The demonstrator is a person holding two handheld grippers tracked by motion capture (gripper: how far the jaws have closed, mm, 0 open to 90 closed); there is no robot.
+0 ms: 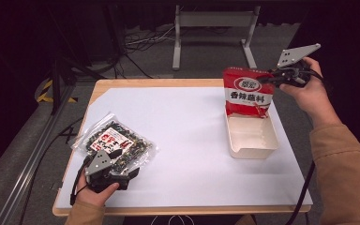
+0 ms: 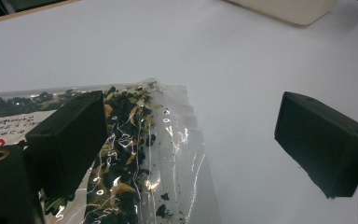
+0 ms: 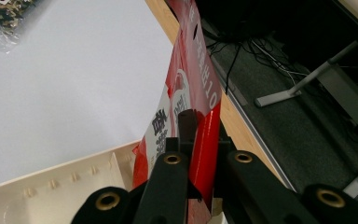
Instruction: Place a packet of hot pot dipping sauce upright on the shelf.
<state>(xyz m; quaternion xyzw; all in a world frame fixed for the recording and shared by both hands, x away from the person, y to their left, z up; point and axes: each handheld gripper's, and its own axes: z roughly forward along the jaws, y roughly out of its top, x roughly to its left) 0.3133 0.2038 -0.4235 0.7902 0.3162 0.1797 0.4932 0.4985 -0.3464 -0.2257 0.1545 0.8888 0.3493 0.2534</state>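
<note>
White tabletop sheet (image 1: 187, 136), 2 o'clock: keep right gripper (image 1: 273, 78) clamped on light, floppy, slippery red foil seasoning pouch (image 1: 246, 93) at top seam; left gripper (image 2: 191, 140) spread wide, empty.

1. Pouch (image 1: 247, 91): red, with a white band of dark characters and a red-and-white oval logo.
2. Tray (image 1: 253, 139): cream.
3. Bag (image 1: 117, 140): clear, speckled with black and tan bits; white label with red print.
4. Sheet (image 1: 187, 140): white.
5. Table (image 1: 101, 86): light wood edge.
6. Jaws: black.
</note>
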